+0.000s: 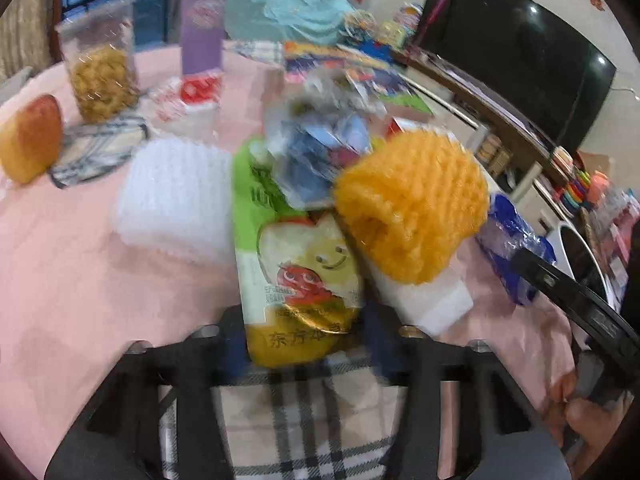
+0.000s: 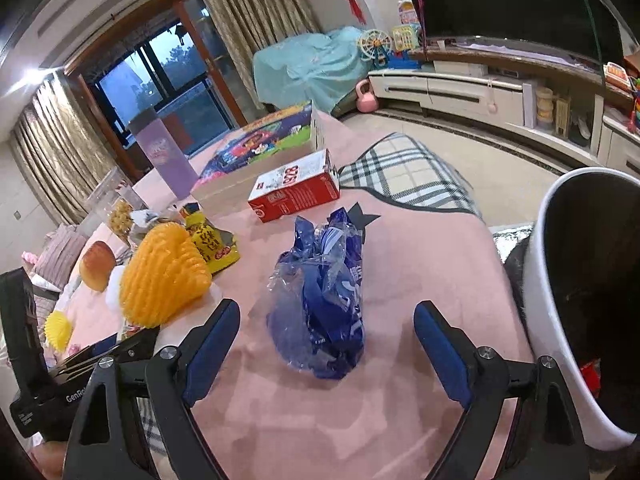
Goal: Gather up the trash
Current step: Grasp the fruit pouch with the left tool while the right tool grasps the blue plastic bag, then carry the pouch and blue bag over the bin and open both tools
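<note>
In the left wrist view my left gripper [image 1: 306,320] is shut on the bottom end of a green and yellow snack bag [image 1: 296,264] lying on the pink table; the picture is blurred. An orange foam fruit net [image 1: 408,208] rests against the bag's right side, and a crumpled clear wrapper [image 1: 320,152] lies on its far end. In the right wrist view my right gripper [image 2: 326,310] stands open, low over the table. A crumpled blue plastic wrapper [image 2: 320,300] lies between its blue pads [image 2: 212,344], and neither pad touches it. A white trash bin [image 2: 552,280] with a black liner stands just right of the table.
A white foam net [image 1: 176,196], a white foam block [image 1: 424,300], a bun [image 1: 30,144], a jar of pasta [image 1: 102,64] and a purple box [image 1: 202,24] share the table. Farther off lie a red carton [image 2: 296,192], a yellow wrapper [image 2: 212,244] and a puzzle box [image 2: 260,144].
</note>
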